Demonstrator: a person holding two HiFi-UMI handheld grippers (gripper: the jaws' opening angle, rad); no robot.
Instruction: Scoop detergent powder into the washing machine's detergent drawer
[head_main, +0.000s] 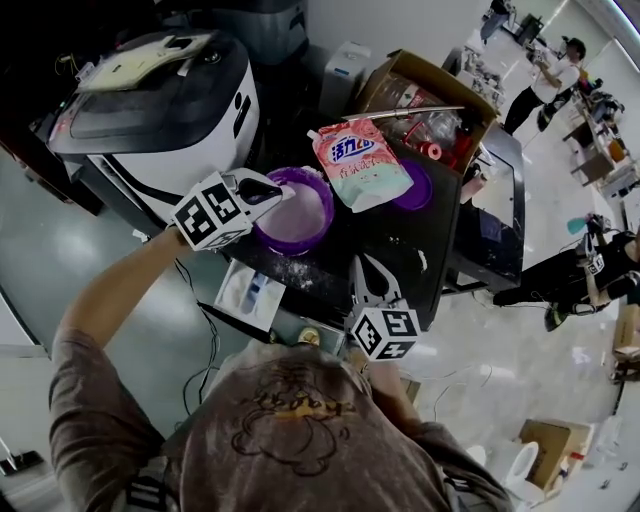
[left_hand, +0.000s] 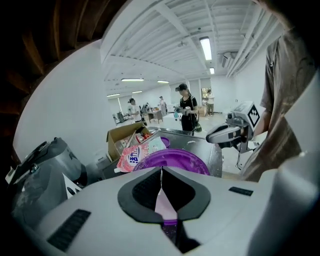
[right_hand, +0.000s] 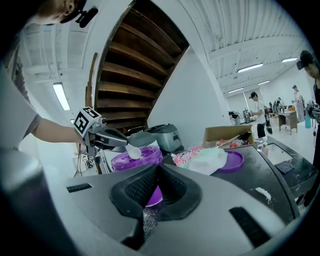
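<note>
Hovering over the purple tub (head_main: 291, 246), the left gripper (head_main: 278, 190) has its jaws pinched tight on the thin handle of a white spoon (right_hand: 133, 151). The spoon's bowl sits just above the tub's rim, at about 9 o'clock of the tub in the head view. That placement suits the scooping step, since the tub is where the loose powder is. The spoon is gripped far back on its handle, probably so the bowl can dip without the jaws touching the powder.

The right gripper (head_main: 364, 268) waits at about 4 o'clock of the tub, near the front edge of the black top (head_main: 400, 240). Its jaws are closed together with nothing between them. It looks parked out of the way, near enough to steady the tub if needed.

The powder inside the tub is pale and whitish, and some of it dusts the black top just below the tub. I cannot tell whether the spoon's bowl is full.

A pink detergent pouch (head_main: 358, 165) lies at 2 o'clock of the tub, partly over the tub's purple lid (head_main: 424, 192). A cardboard box (head_main: 440, 80) stands beyond them.

The pale drawer (head_main: 250, 292), which I take to be the detergent drawer, sticks out below the top's edge at 7 o'clock of the tub. It is a short carry from the spoon.
</note>
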